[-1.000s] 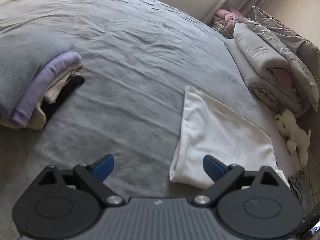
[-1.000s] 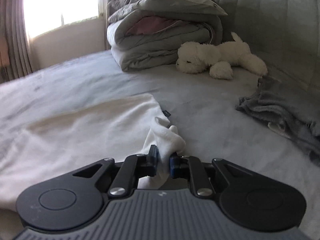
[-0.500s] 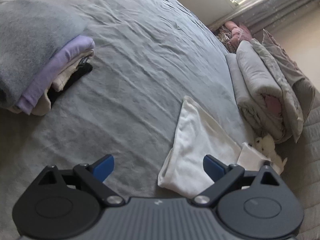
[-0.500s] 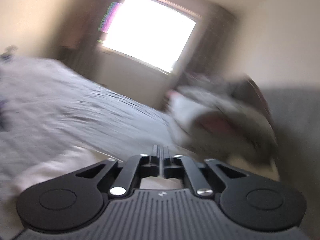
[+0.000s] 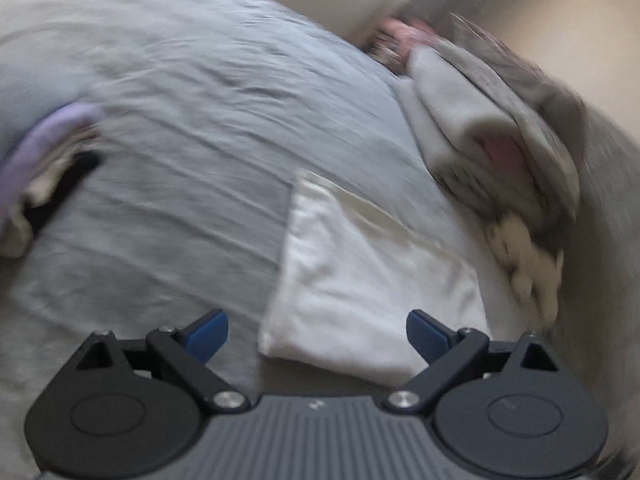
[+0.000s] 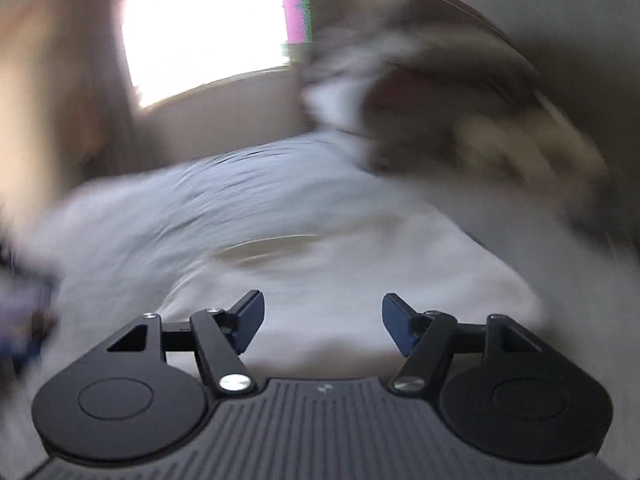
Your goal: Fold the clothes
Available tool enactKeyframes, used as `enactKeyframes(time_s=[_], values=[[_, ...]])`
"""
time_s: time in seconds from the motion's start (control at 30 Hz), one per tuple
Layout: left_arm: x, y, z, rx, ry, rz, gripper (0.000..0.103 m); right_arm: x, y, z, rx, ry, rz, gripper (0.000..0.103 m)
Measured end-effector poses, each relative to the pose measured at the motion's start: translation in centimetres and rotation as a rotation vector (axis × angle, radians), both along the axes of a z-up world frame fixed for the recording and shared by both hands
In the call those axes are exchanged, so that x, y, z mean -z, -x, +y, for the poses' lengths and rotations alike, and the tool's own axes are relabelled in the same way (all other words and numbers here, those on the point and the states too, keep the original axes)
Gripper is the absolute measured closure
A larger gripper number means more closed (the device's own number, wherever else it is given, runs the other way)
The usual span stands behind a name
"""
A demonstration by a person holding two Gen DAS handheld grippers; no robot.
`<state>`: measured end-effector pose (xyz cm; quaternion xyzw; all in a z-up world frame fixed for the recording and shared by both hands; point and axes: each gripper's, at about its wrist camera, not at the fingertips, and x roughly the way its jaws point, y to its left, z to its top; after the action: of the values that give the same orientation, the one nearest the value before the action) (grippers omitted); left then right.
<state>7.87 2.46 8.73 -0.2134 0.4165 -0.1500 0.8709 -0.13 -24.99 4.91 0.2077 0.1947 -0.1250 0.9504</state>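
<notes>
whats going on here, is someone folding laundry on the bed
Yes. A person with a gripper in each hand is folding clothes on a grey bed. A white garment lies folded flat in front of both. The left gripper is open with nothing between its fingers. The right gripper is opening its jaws above the white cloth, with nothing gripped. A stack of folded clothes sits off to the left, rolled bedding to the right. Both views are blurred.

The left hand-held gripper (image 5: 317, 330) has a ribbed grey body with a small pale mark at its front edge, flanked by two round black discs, each with a raised ring. Black link arms pivot on silver screws and end in blue pads (image 5: 208, 334). The right hand-held gripper (image 6: 323, 322) is built the same, with darker blue pads (image 6: 250, 320)
</notes>
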Motion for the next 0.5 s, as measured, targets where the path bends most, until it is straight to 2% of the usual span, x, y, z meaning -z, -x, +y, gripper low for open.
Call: enactKeyframes(time_s=[0.1, 0.23, 0.3, 0.43, 0.5], values=[[0.7, 1.1, -3.9, 0.064, -0.127, -0.073, 0.007, 2.0, 2.4, -6.6, 0.164, -0.314, -0.033, 0.034], [2.5, 1.7, -8.2, 0.137, -0.214, -0.13, 0.007, 5.2, 4.0, -10.6, 0.248, -0.559, -0.114, 0.034], [3.1, 1.7, -9.6, 0.125, -0.235, -0.164, 0.007, 5.3, 3.7, -10.3, 0.243, -0.544, -0.141, 0.034], [4.1, 1.4, -12.4, 0.141, -0.287, -0.227, 0.007, 5.0, 2.5, -9.1, 0.194, -0.494, -0.127, 0.033], [4.5, 1.0, -13.4, 0.139, -0.327, -0.26, 0.007, 5.3, 1.6, -9.5, 0.209, -0.495, -0.125, 0.035]])
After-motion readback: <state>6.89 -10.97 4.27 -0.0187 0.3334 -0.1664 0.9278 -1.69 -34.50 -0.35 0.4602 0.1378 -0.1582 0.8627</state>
